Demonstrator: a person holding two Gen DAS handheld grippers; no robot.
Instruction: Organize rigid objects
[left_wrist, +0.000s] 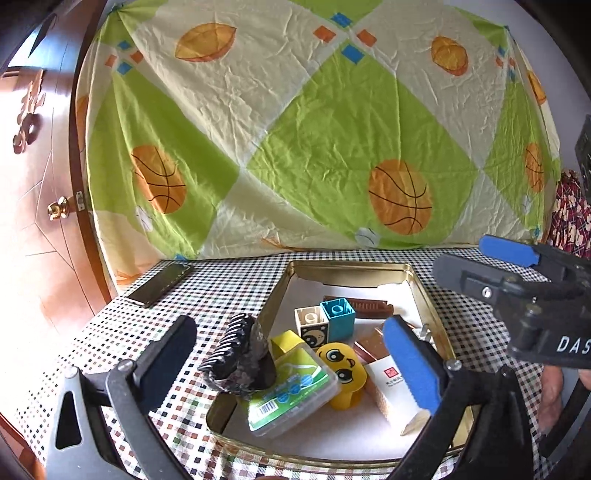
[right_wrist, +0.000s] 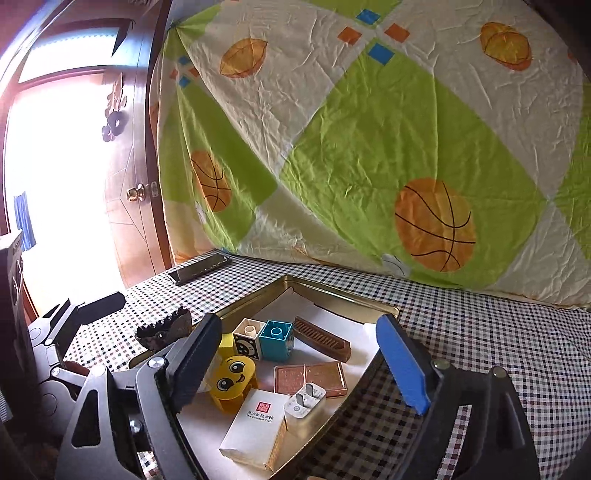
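A gold tin tray (left_wrist: 280, 291) (right_wrist: 258, 295) on the checked table holds several items: a green-labelled clear box (left_wrist: 295, 387), a yellow smiley toy (left_wrist: 341, 363) (right_wrist: 232, 376), a teal block (left_wrist: 338, 319) (right_wrist: 276, 339), a face block (left_wrist: 312, 326) (right_wrist: 247, 339), a brown comb (left_wrist: 369, 306) (right_wrist: 321, 339), a white carton (left_wrist: 391, 391) (right_wrist: 255, 424), a copper case (right_wrist: 310, 378) and a white plug (right_wrist: 304, 406). A black hair claw (left_wrist: 240, 354) (right_wrist: 164, 330) rests at the tray's left rim. My left gripper (left_wrist: 291, 362) is open over claw and box. My right gripper (right_wrist: 291, 365) is open above the tray; it also shows in the left wrist view (left_wrist: 480, 262).
A dark phone (left_wrist: 160, 284) (right_wrist: 199, 271) lies at the table's far left. A basketball-print sheet (left_wrist: 295, 129) hangs behind the table. A wooden door with a brass knob (left_wrist: 59, 208) stands at left. The table edge runs along the left.
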